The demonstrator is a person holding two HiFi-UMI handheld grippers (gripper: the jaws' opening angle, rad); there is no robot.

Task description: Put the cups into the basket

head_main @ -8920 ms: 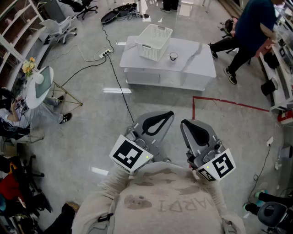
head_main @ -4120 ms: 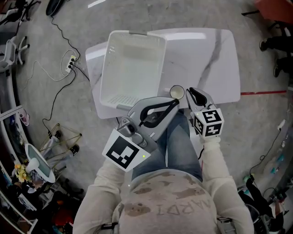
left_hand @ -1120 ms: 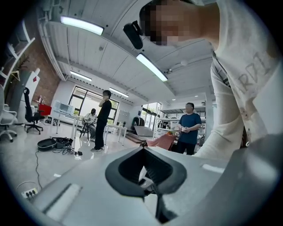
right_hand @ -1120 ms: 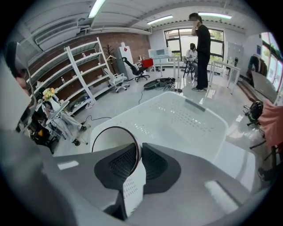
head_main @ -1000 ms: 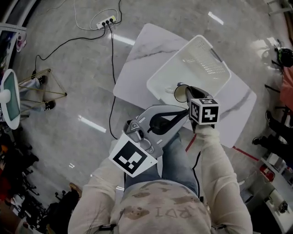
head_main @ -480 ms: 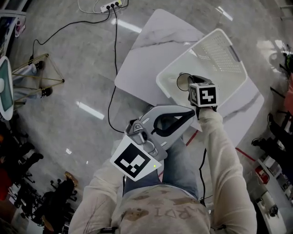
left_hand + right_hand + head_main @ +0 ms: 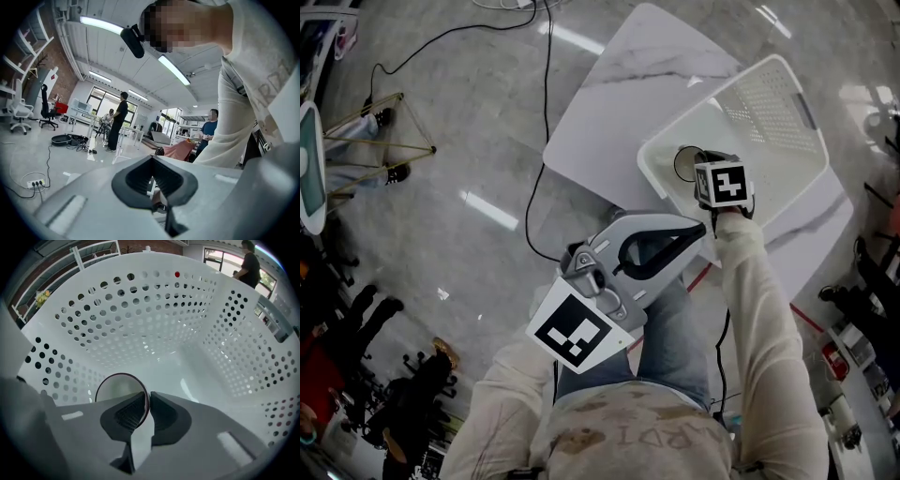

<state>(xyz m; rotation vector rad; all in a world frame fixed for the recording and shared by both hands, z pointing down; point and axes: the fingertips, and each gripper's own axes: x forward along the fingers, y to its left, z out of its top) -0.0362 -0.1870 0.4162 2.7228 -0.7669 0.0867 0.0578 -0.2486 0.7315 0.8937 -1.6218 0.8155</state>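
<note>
A white perforated basket (image 7: 773, 117) stands on the white marble table (image 7: 628, 89). My right gripper (image 7: 701, 162) reaches down inside it, shut on the rim of a small glass cup (image 7: 683, 162). In the right gripper view the cup (image 7: 115, 387) hangs from the jaws just above the basket's floor, with the dotted wall (image 7: 140, 310) all around and one pad inside its mouth. My left gripper (image 7: 697, 227) is held back over my lap, shut and holding nothing. In the left gripper view it (image 7: 152, 159) points out into the room.
A black cable (image 7: 540, 141) runs over the floor left of the table. A red tape line (image 7: 697, 277) crosses the floor by my knee. People (image 7: 117, 123) stand at desks far across the room. Chairs and clutter (image 7: 356, 319) line the left side.
My right gripper has carried the cup from over the basket's near rim down into the basket. The left gripper has kept its place.
</note>
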